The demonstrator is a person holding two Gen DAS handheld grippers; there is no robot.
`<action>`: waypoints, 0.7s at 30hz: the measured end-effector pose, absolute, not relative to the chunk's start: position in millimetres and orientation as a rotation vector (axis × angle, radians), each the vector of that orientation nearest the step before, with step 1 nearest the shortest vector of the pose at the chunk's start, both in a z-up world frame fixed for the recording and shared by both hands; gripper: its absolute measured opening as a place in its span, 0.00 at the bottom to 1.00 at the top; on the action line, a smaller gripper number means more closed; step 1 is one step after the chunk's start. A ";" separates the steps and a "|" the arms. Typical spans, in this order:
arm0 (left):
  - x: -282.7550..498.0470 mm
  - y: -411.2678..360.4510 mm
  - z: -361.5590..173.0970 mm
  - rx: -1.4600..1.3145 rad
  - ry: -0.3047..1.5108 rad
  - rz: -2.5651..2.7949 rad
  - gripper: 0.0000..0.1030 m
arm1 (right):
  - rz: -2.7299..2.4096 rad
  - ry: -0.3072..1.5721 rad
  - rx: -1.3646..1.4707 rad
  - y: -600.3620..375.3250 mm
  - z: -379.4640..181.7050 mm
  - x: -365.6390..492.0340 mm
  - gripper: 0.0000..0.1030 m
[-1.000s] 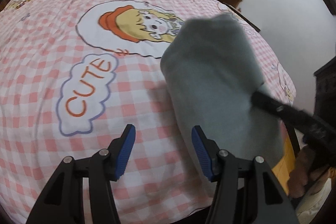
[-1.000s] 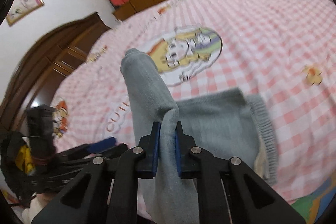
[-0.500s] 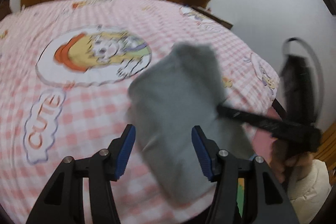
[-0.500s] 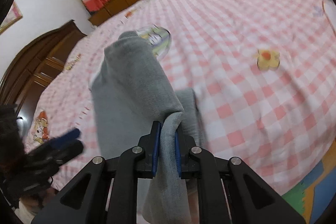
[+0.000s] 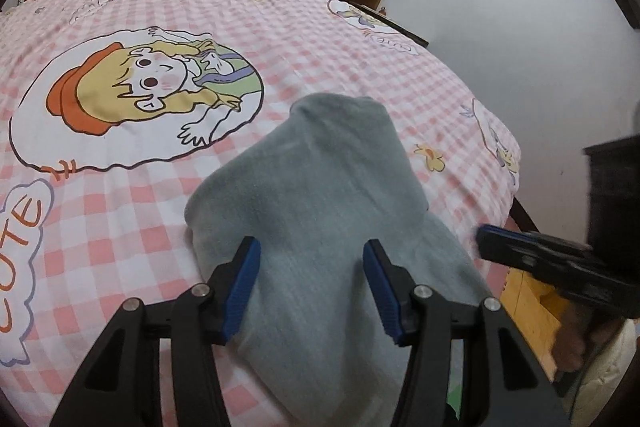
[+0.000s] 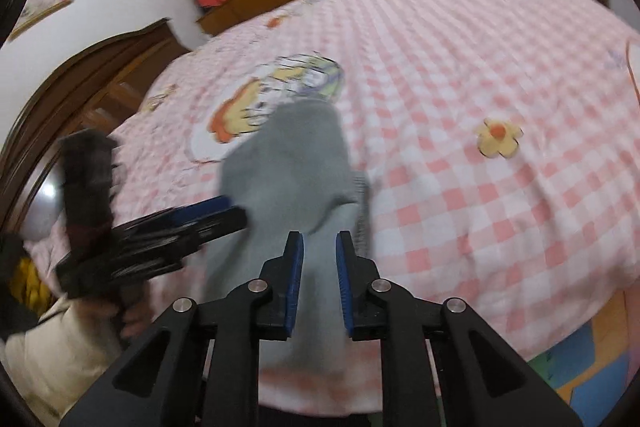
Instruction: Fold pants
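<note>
Left wrist view: the grey pants (image 5: 320,211) lie bunched in a folded heap on the bed (image 5: 360,39), near its front edge and toward the front right corner, one rounded fold raised at the far end. The left gripper (image 5: 312,281) hovers over the near part of the heap, fingers (image 5: 240,287) spread wide apart with cloth visible between them but not pinched. The right gripper (image 5: 532,257) shows at the right side of the heap (blurred), beyond the bed's right edge.

Right wrist view: the pants (image 6: 292,179) run away from the camera along the bed (image 6: 480,67), a ribbed hem (image 6: 362,203) showing on their right side. The right gripper (image 6: 318,281) has its fingers (image 6: 294,279) parted, a clear gap between the blue pads, nothing clamped. The left gripper (image 6: 160,239) appears at the left of the heap, blurred.

The checked pink bedcover carries a cartoon girl print (image 5: 136,91) beyond the pants, and a yellow flower print (image 6: 498,137) to their right.
</note>
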State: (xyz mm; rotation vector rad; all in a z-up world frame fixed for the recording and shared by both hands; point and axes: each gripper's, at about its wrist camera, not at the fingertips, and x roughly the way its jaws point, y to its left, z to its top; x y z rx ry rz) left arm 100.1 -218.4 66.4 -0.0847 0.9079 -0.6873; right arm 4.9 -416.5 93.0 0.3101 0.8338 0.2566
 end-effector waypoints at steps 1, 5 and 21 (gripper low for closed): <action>99.9 -218.9 66.1 -0.087 0.908 -0.684 0.55 | 0.284 0.833 0.286 -410.4 95.7 0.6 0.18; 98.5 -220.4 67.3 -0.069 0.904 -0.676 0.55 | 0.283 0.900 0.179 -394.2 78.6 -1.8 0.18; 87.6 -215.5 77.7 -0.057 0.926 -0.628 0.56 | 0.191 0.928 0.317 -416.1 59.9 -3.7 0.17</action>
